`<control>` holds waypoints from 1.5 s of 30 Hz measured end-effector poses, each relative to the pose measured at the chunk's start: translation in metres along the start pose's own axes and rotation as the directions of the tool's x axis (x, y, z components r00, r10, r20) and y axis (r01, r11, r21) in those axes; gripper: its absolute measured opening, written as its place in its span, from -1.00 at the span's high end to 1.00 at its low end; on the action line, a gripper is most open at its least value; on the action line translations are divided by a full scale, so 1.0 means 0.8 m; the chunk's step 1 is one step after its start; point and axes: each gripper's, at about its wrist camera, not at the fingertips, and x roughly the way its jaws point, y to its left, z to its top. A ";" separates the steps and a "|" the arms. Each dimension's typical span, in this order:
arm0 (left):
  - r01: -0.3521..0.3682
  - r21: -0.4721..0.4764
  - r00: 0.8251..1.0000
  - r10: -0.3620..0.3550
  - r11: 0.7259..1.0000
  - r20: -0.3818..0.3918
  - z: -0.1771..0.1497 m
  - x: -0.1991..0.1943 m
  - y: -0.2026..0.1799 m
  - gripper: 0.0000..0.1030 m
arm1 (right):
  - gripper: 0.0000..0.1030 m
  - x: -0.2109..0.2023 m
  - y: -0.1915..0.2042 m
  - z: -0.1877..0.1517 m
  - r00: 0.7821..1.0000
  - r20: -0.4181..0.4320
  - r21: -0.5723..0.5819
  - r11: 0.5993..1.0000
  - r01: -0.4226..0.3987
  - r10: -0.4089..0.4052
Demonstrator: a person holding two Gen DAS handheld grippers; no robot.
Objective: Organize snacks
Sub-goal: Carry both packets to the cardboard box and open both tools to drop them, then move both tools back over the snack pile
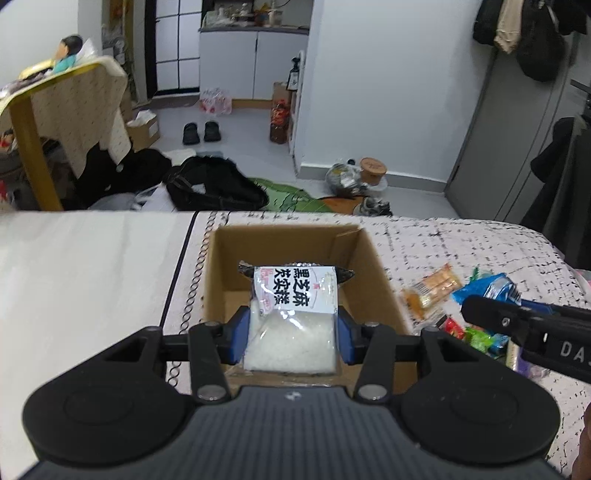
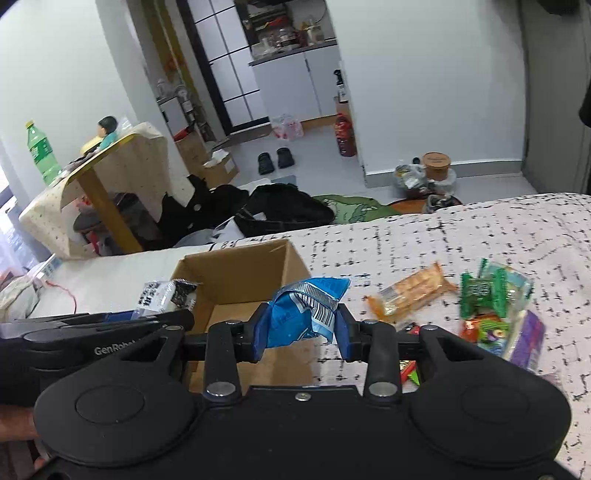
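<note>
One empty cardboard box (image 1: 373,266), snacks (image 2: 495,306) outside.

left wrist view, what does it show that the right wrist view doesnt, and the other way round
Only the left wrist view shows the white snack's printed label and hanging clothes. Only the right wrist view shows the green bottle and green packets. Both show the cardboard box, the blue packet in the right gripper, and the orange packet.

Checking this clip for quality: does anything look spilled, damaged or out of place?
Nothing looks spilled or torn. The blue packet in the right gripper is crumpled by the squeeze; the left gripper holds the white packet over the cardboard box. Loose snacks lie scattered beside it.
</note>
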 end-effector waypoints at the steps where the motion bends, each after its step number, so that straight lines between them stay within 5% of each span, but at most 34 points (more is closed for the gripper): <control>1: -0.002 -0.006 1.000 0.002 1.000 -0.009 -0.002 0.003 0.004 0.09 | 0.30 0.002 0.002 0.000 1.000 -0.003 -0.003 1.000 -0.005 0.005; 19: -0.021 -0.069 1.000 0.021 0.997 0.002 -0.007 -0.003 0.027 0.03 | 0.28 0.034 0.026 -0.003 0.997 -0.042 -0.005 0.997 -0.071 0.070; 27: -0.029 -0.072 0.999 0.030 0.997 0.017 -0.005 -0.020 0.027 -0.29 | -0.19 0.028 0.025 0.006 0.997 -0.012 -0.025 0.997 -0.070 0.070; 41: 0.026 -0.060 1.000 -0.026 0.998 0.011 -0.011 -0.026 -0.014 -0.98 | -0.65 -0.015 -0.036 -0.005 1.000 -0.013 0.024 1.000 0.003 -0.002; 45: 0.036 -0.038 0.999 -0.035 0.999 0.016 -0.013 -0.030 -0.030 -1.00 | -0.84 -0.030 -0.051 -0.008 1.000 -0.001 0.030 0.999 0.021 -0.021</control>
